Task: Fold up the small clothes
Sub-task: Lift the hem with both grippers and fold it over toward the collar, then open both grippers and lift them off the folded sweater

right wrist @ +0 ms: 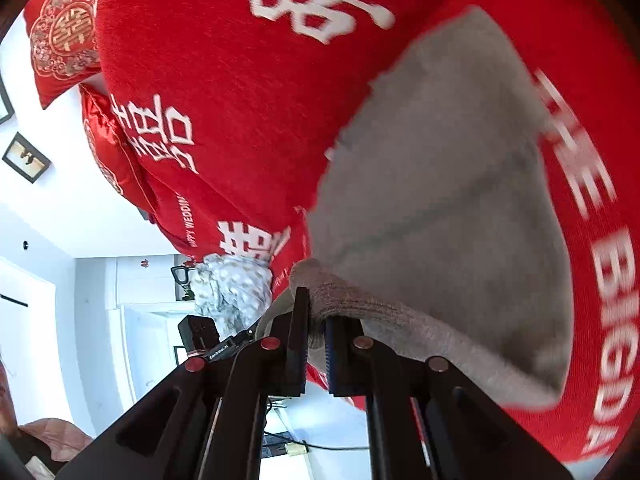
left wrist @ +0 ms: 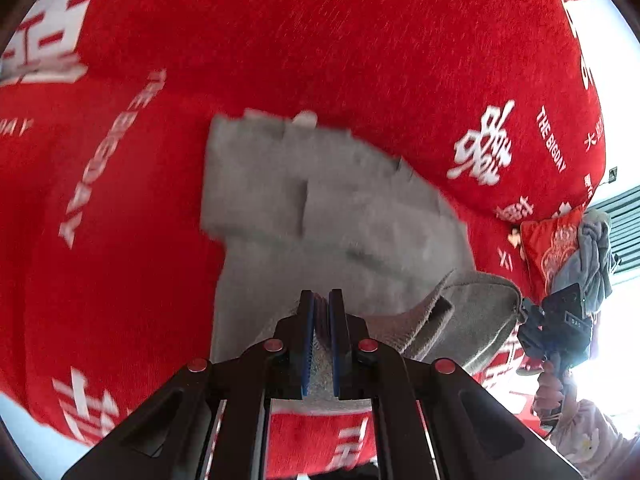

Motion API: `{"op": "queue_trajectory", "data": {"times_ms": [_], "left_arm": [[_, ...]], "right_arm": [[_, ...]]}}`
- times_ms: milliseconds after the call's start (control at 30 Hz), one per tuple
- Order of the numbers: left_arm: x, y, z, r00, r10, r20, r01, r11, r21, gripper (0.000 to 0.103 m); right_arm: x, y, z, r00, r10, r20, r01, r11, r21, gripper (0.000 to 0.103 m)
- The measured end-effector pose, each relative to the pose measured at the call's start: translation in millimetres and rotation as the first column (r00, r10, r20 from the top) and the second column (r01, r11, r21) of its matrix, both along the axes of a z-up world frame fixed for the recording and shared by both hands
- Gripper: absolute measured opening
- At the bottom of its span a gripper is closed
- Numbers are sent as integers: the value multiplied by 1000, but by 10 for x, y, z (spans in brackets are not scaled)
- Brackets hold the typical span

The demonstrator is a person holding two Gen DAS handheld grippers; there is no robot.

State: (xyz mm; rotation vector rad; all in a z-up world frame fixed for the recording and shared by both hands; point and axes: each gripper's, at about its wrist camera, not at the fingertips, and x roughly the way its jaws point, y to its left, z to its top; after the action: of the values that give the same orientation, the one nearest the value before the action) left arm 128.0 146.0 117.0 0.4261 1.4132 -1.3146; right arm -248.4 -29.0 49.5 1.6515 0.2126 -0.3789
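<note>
Now grey garment (left wrist: 320, 216) in both grippers.

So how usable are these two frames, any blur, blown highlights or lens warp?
Left wrist view: grey garment smeared by motion, window area at right blown white, red bedcover bulging from fisheye. Right wrist view: white lettering streaked at the right edge, room behind pale and washed out.

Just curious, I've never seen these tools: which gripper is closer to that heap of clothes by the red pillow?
Right. The right gripper sits just below the heap of clothes, while the left gripper grips the grey garment farther off.
</note>
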Motion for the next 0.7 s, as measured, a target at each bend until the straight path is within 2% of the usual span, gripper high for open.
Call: {"op": "queue_trajectory", "data": {"times_ms": [200,367,500,567,700], "left_arm": [[169,-714,57,998,31,47,-30,999,-33,8],[327,-1334,-235,994,57,94,-56,998,-21,8],[296,-1637,-566,986,64,151,-71,997,42,8],[179,-1693,-655,979,25,204,-43,996,81,8],[-18,-1699,-766,964,-86,251,48,987,156,8]], "right_arm": [[145,-767,53,1000,-5,-9,5,999,-40,7],[269,-1359,-197,998,-4,-56,3,999,-32,7],[388,-1695,-601,990,12,-137,-9,1000,21,7],[433,-1759,-779,979,42,-198,-31,998,59,7],[454,-1741,-824,960,109,-259,-94,993,71,12]]}}
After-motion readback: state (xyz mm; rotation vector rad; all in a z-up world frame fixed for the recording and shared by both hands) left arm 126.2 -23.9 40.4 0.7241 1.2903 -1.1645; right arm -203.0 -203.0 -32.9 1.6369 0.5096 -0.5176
